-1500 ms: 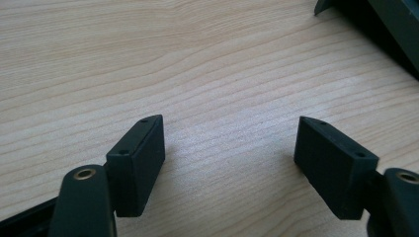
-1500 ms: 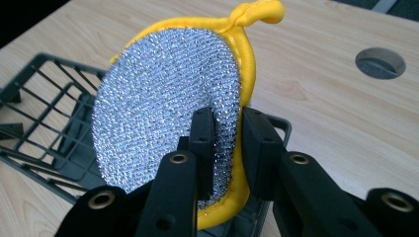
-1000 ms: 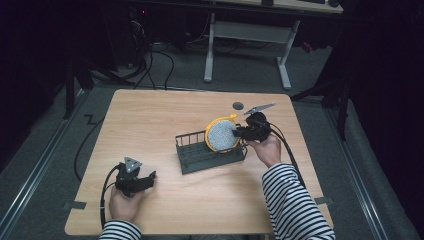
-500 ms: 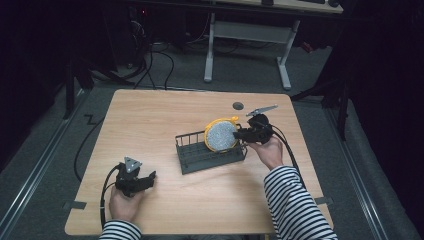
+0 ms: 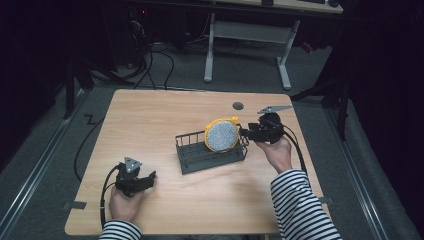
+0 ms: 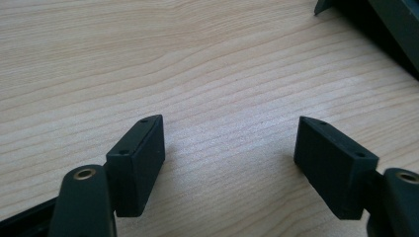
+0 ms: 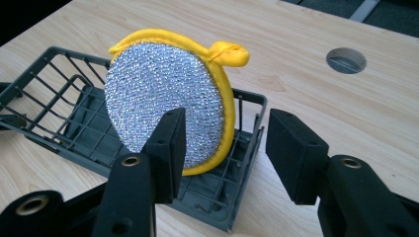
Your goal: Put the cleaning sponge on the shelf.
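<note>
Scrubbing pad (image 7: 163,94): a round disc with a silver mesh face and a yellow rim is seen standing on edge in the right end of the rack; a small yellow loop (image 7: 228,52) is carried at its top edge.
Pad facing: in the right gripper view the silver face is turned toward the camera and a little to the left; in the high view (image 5: 222,135) the face is tilted upward and toward the near edge of the bench.
Pad axis: no long axis is offered by the round shape; the disc's plane is set roughly along the length of the rack, leaning back slightly.
Rack (image 5: 196,159): a dark wire basket is laid near the middle of the bench (image 5: 165,115), its long side running left to right, slightly skewed.
Right hand-held gripper (image 7: 225,153): the jaws have just been opening and are held apart; the lower right rim of the pad is seen just past the left jaw, with no pad pressing on it. In the high view (image 5: 246,132) it is held just right of the rack.
Left hand-held gripper (image 6: 230,158): the jaws are spread wide over bare wood, nothing between them; it is held near the front left of the bench (image 5: 145,179), well apart from the rack.
Bench hole (image 5: 238,106): a round opening is seen behind the rack.
</note>
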A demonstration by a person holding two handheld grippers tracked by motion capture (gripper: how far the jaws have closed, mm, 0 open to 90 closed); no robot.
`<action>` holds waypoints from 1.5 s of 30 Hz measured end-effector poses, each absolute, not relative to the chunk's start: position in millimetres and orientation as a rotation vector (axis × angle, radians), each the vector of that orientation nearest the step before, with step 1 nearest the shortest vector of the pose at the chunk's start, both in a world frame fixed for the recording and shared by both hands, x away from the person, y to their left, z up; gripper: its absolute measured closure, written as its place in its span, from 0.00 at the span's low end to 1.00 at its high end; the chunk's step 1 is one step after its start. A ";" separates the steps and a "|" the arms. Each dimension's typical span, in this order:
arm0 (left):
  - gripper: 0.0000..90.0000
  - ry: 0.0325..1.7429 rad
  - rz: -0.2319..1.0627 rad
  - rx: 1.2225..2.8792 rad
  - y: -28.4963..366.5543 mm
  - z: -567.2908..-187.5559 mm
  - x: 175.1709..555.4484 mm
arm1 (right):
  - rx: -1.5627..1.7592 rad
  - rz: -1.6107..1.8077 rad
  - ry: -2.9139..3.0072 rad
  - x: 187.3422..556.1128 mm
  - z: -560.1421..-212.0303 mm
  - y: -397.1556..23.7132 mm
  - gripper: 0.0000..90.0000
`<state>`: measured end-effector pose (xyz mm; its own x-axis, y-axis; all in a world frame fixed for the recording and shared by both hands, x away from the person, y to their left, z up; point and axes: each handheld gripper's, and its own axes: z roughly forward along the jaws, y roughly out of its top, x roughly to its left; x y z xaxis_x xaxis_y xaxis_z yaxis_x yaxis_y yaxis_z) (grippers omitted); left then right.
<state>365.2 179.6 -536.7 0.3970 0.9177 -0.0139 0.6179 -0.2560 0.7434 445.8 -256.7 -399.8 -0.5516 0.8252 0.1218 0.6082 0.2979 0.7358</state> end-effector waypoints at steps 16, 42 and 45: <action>0.32 1.308 0.567 1.981 179.6 -536.7 365.2 | 1.364 1.114 2.218 416.2 -381.9 -289.2 0.60; 0.31 1.307 0.567 1.981 179.5 -536.7 365.2 | 1.422 1.171 2.073 361.3 -376.5 -337.0 0.60; 0.31 1.307 0.567 1.983 179.6 -536.6 365.2 | 1.431 1.171 2.064 356.2 -378.7 -341.3 0.60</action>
<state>365.2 179.6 -536.6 0.3991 0.9168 -0.0122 0.6177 -0.2590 0.7426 356.2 -341.3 -378.7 -0.4165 0.8963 0.1520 0.5903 0.1395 0.7951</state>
